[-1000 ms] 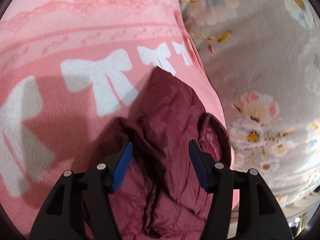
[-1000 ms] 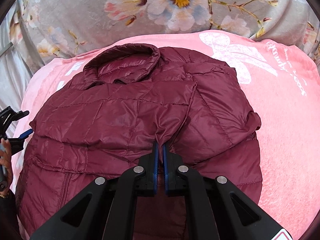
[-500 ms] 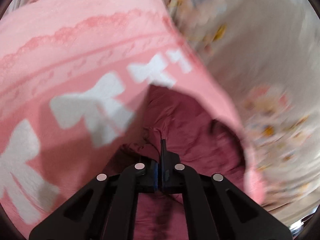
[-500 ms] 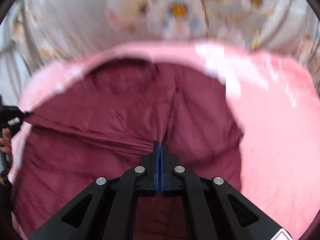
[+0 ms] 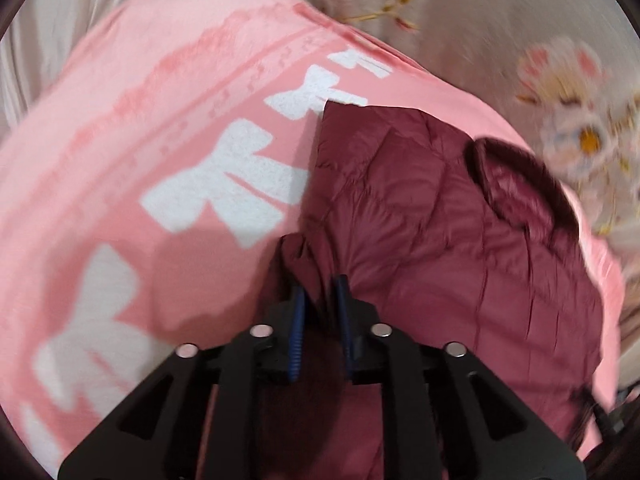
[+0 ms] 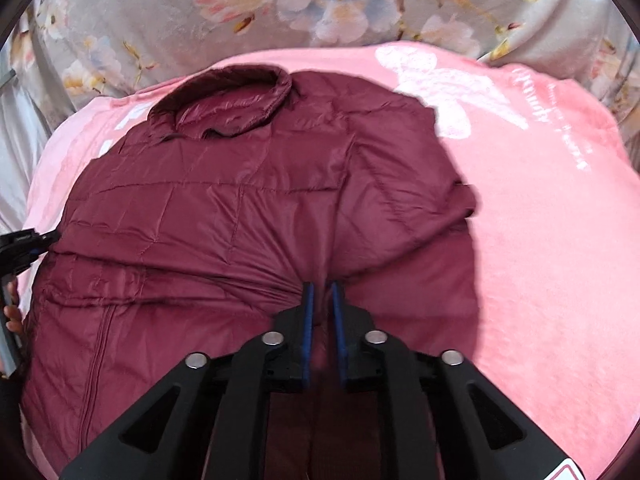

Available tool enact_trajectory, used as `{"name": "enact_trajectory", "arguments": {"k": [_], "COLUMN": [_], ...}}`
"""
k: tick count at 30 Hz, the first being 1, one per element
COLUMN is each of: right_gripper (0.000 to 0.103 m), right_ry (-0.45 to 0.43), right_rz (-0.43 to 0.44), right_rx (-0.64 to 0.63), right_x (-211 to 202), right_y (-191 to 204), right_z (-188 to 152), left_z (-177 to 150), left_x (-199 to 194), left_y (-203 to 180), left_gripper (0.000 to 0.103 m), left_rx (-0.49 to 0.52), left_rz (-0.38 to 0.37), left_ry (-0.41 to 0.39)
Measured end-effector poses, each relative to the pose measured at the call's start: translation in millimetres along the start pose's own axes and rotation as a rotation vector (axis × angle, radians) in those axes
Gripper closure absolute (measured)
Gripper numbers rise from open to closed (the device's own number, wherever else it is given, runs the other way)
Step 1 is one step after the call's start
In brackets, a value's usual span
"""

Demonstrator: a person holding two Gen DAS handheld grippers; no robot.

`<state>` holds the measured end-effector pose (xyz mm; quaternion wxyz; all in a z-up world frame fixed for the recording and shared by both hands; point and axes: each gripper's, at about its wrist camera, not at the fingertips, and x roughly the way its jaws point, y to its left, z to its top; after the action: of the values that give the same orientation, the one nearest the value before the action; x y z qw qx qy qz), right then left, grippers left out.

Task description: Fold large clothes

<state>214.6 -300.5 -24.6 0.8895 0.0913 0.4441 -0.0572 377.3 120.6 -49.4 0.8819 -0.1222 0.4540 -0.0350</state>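
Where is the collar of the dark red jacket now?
In the right wrist view, the collar is at the far left end of the jacket, lying on the pink blanket near the flowered sheet.

Bed w/ pink blanket (image 6: 540, 240), white bow prints (image 5: 240, 184); grey floral sheet (image 6: 160, 20) across top of both frames. Even indoor light.

Soft, even indoor light, fairly bright. The left view is smeared with motion blur, worst at the floral sheet (image 5: 560, 92). The right view is sharp. Both bend at dark round edges. The jacket (image 6: 240, 208) shadows the pink blanket (image 6: 540, 240).
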Motion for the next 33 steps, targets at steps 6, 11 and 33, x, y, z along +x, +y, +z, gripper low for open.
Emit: {"name": "enact_trajectory", "arguments": {"k": [6,11,33], "right_gripper": [0.086,0.086,0.088], "right_ry": [-0.103,-0.071,-0.016], "right_rz": [0.042,0.171,0.112], "right_rx": [0.007,-0.097,-0.167], "right_x": [-35.4,-4.3,70.3], "right_y": [26.3,94.3,123.0], "right_z": [29.1,53.9,11.5], "left_z": [17.7,13.0,-44.8], "left_x": [-42.4,-21.5,24.7], "left_y": [-42.0,-112.6,-135.0], "left_gripper": [0.085,0.084,0.084], "left_rx": [0.101,0.188,0.288], "left_rz": [-0.043,-0.160,-0.062], "left_ry": [-0.055,0.039,-0.057]}}
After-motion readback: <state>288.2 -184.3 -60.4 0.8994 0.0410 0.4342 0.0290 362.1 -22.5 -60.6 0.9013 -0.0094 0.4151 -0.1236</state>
